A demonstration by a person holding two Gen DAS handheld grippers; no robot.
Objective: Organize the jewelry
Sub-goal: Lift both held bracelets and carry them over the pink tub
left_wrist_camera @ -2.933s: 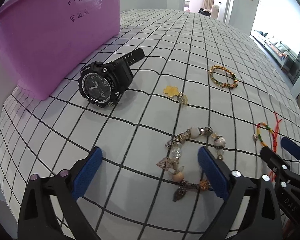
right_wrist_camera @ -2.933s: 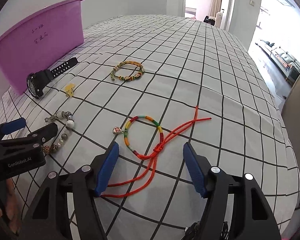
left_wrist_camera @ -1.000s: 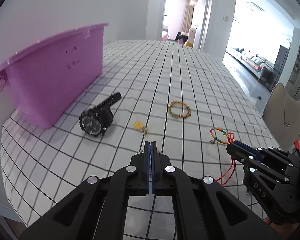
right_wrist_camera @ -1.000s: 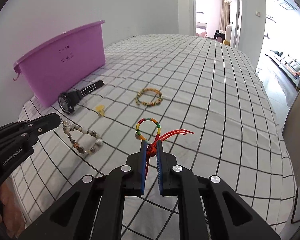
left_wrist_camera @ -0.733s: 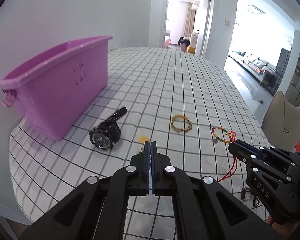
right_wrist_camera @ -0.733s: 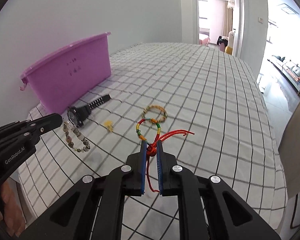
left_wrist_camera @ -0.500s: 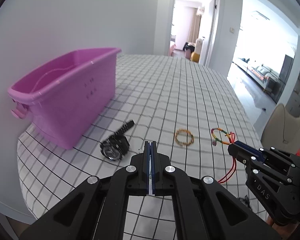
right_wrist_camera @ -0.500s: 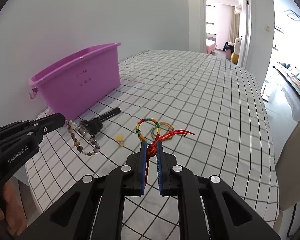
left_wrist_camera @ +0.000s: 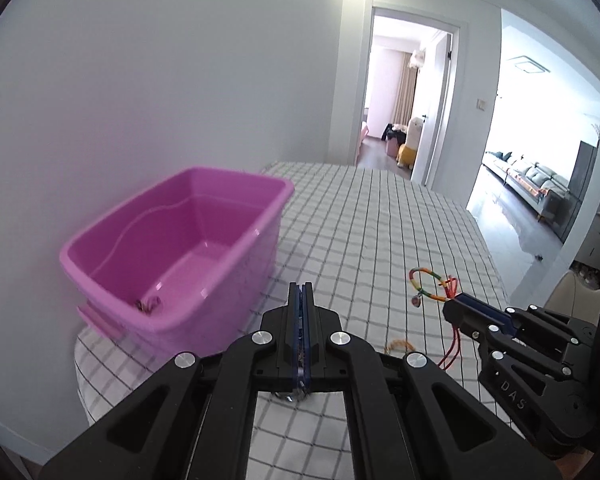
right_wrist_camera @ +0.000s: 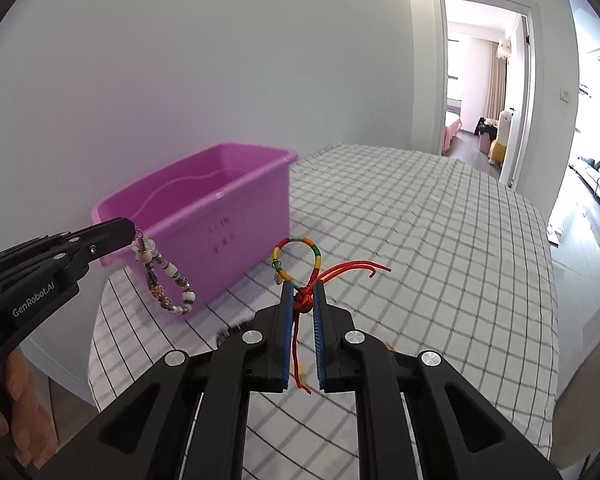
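Your left gripper [right_wrist_camera: 134,236] is pinching a dangling beaded charm bracelet [right_wrist_camera: 165,278] beside the pink plastic tub [left_wrist_camera: 204,240] (a small item is lying inside). Your right gripper [right_wrist_camera: 301,294] is clamping the red knot of a rainbow cord bracelet [right_wrist_camera: 296,256], aloft over the checked tablecloth [right_wrist_camera: 420,240].

A counter [left_wrist_camera: 380,216] under a white cloth with a black grid carries a purple bin [left_wrist_camera: 236,248] along its left edge, near the front left corner; a woven bracelet [left_wrist_camera: 400,345] lies mid-front.
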